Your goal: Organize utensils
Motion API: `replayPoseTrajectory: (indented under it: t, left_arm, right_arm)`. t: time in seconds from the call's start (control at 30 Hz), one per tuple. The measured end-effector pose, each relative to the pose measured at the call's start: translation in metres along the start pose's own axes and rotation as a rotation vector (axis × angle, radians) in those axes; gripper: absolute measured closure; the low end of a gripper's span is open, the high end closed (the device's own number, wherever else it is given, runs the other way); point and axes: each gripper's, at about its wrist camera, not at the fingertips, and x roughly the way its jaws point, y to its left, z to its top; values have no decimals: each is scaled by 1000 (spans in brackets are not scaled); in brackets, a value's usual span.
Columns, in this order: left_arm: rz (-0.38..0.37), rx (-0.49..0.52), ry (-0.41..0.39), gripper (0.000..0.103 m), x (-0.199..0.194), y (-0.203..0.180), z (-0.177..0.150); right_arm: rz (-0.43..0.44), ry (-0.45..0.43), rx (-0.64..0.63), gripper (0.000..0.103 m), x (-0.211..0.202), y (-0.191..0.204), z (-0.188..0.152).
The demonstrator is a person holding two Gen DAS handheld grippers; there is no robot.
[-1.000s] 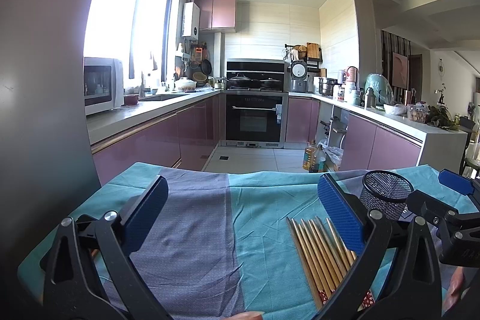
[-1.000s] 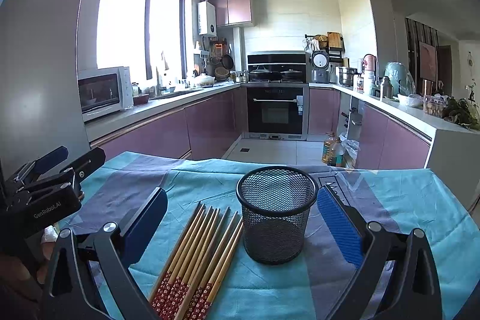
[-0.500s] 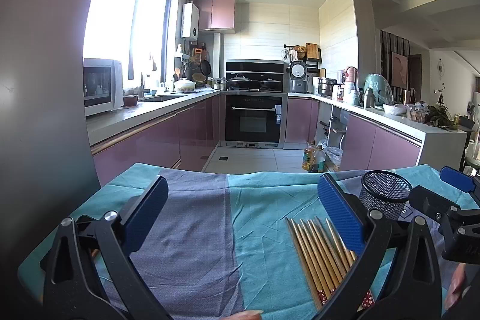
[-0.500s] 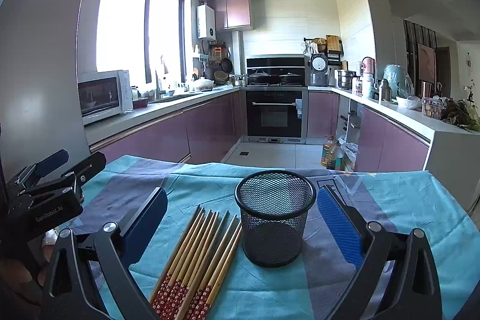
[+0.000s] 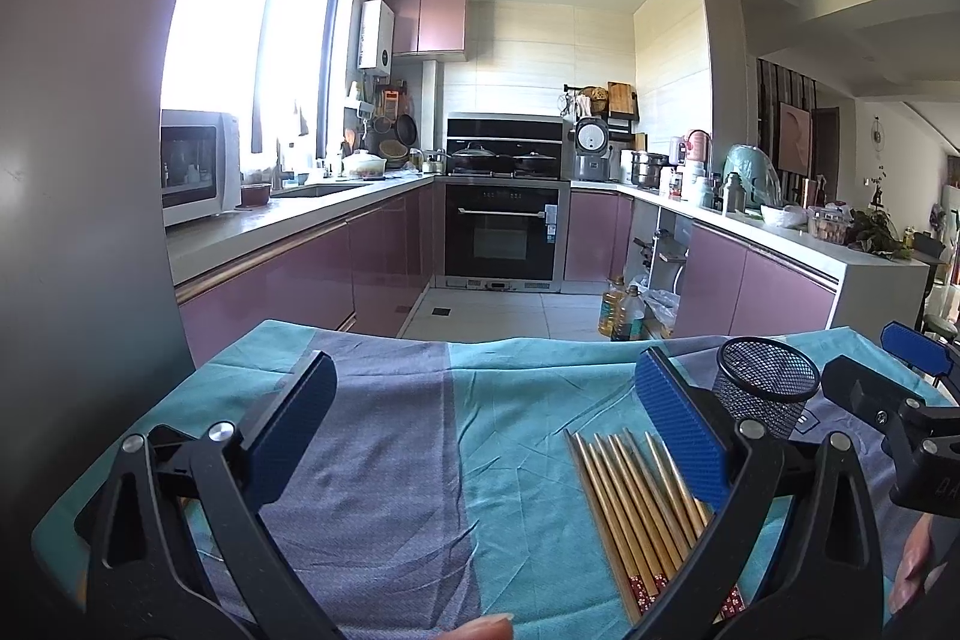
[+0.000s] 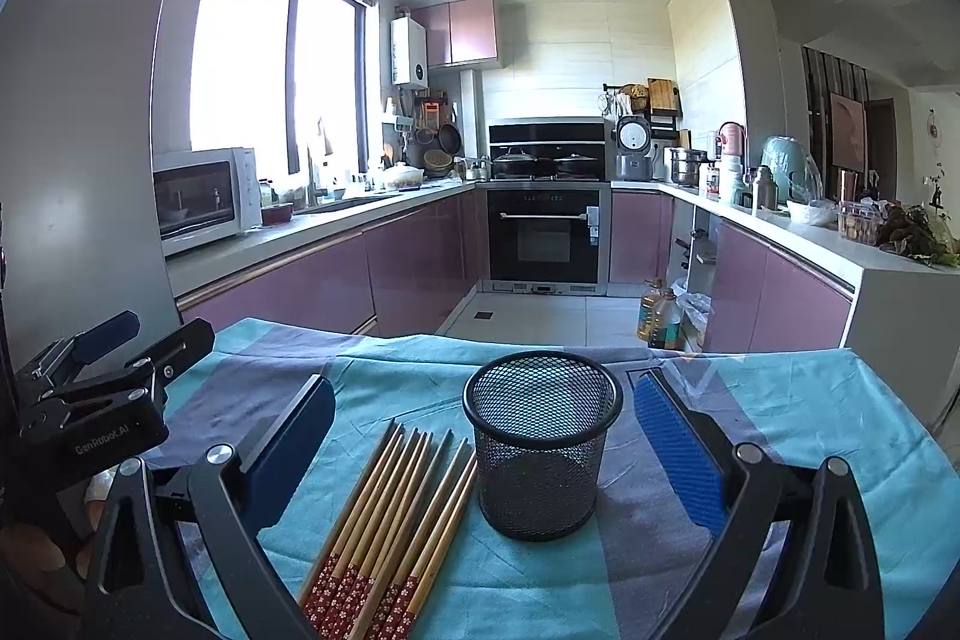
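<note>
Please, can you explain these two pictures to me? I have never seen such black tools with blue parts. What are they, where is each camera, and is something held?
There is no robot here. A person holds one hand tool in each hand, and each tool has two fingers with blue pads. A small wide-angle camera sits on each tool and looks forward along its fingers.

One picture comes from the left gripper, the other from the right gripper. Both stand wide open and hold nothing.

On the table lies a teal and purple cloth. On it rest a row of chopsticks and, beside them, an upright, empty black mesh cup. Behind is a kitchen.
</note>
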Motion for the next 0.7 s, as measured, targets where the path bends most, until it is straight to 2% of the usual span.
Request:
replayPoseTrajectory:
  t: [0.7]
  left_arm:
    - [-24,12,-2,4,-1,-4,-2]
  right_arm:
    - [2,4,-2,6,-2,5,3]
